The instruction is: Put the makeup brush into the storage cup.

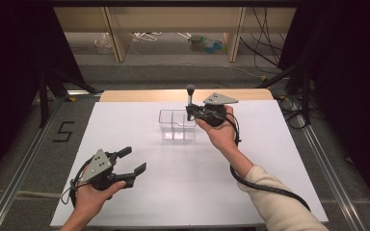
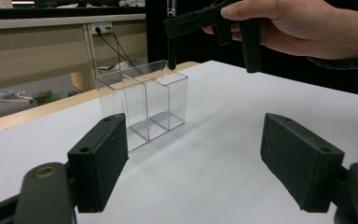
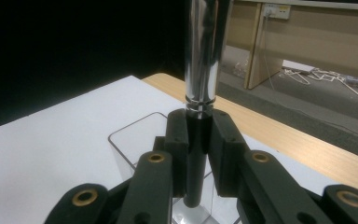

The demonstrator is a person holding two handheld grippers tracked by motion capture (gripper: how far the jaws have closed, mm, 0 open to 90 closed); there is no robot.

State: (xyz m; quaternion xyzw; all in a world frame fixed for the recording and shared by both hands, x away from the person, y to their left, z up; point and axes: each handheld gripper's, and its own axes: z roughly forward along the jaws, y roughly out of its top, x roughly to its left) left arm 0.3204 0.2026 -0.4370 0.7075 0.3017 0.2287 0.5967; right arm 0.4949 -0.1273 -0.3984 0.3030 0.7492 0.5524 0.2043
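A clear box (image 1: 177, 125) with two compartments stands on the white tabletop (image 1: 139, 202), a little beyond its middle. My right gripper (image 1: 191, 114) is shut on the black handle of a brush (image 1: 190, 96), which it holds upright with the dark, rounded head on top. In the right gripper view the silver ferrule of the brush (image 3: 204, 56) rises above the closed gripper (image 3: 198, 140), and the handle's lower end hangs over the box (image 3: 135, 140). My left gripper (image 1: 133, 160) rests open at the near left, holding nothing. Its view looks between the wide jaws toward the box (image 2: 142, 100).
A wooden strip (image 1: 139, 95) edges the far side of the table. Behind it a shelf unit (image 1: 173, 29) stands over scattered items and cables on the floor. Metal rails (image 1: 24, 159) run along both sides. A black cable (image 1: 265, 185) trails along the person's right forearm.
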